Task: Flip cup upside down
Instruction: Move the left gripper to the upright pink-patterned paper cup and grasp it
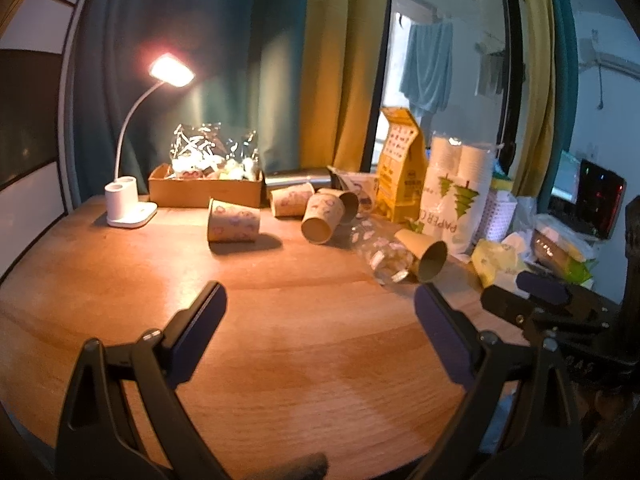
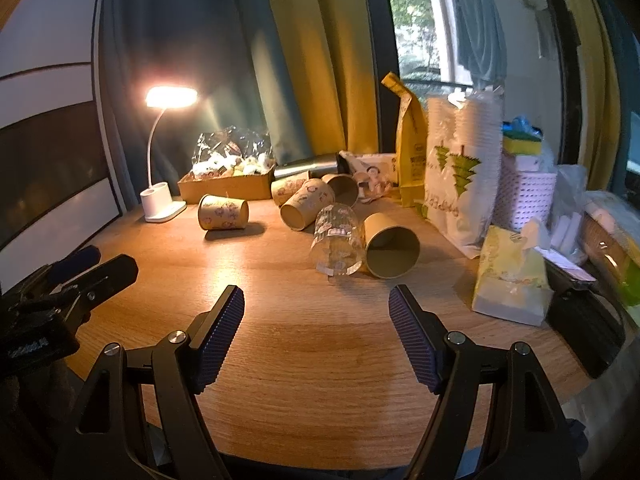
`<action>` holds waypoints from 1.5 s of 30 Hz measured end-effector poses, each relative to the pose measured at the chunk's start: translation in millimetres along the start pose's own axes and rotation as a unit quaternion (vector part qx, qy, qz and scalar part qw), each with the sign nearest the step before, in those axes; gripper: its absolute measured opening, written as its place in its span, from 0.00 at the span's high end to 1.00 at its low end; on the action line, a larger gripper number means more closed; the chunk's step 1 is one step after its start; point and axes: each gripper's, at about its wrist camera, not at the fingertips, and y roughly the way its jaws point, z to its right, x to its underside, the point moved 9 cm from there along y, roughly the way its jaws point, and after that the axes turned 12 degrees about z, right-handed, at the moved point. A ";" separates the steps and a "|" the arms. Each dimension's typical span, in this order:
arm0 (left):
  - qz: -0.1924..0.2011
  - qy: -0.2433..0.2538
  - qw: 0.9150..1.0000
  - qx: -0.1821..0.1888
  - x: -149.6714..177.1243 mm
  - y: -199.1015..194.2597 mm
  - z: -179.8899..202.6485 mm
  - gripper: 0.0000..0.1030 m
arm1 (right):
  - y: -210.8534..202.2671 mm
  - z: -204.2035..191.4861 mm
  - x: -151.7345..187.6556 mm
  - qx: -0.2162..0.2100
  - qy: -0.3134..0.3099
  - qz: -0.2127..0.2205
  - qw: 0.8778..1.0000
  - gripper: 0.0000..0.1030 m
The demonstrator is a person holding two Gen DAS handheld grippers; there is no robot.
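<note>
Several brown paper cups lie on their sides on the wooden table point(image 2: 320, 340). One printed cup point(image 1: 233, 221) point(image 2: 223, 212) lies alone near the lamp. Others point(image 1: 322, 218) point(image 2: 306, 204) lie together further right. A clear glass cup point(image 2: 338, 240) point(image 1: 382, 254) lies beside a plain brown cup point(image 2: 391, 245) point(image 1: 426, 254). My left gripper point(image 1: 320, 304) is open and empty above the table, short of the cups. My right gripper point(image 2: 316, 300) is open and empty, just short of the glass cup. The left gripper also shows at the left edge of the right wrist view point(image 2: 86, 268).
A lit white desk lamp point(image 2: 162, 200) stands at the back left. A cardboard box of wrapped items point(image 2: 226, 184) sits behind the cups. A yellow bag point(image 2: 408, 152), a bag of paper cups point(image 2: 464, 176), a white basket point(image 2: 524, 196) and tissues point(image 2: 512, 276) crowd the right side.
</note>
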 end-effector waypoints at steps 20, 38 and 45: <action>-0.193 0.068 0.978 0.034 -12.1 236.6 -4.2 0.07 | 161.4 77.4 -39.1 -0.012 0.058 -0.108 0.992 0.24; -0.252 0.109 0.961 0.037 17.5 341.0 7.4 0.09 | 186.5 100.0 -37.8 -0.032 0.118 -0.129 0.984 0.24; -0.261 0.111 0.958 0.036 26.7 351.7 4.2 0.35 | 188.3 95.5 -37.5 -0.045 0.115 -0.126 0.984 0.24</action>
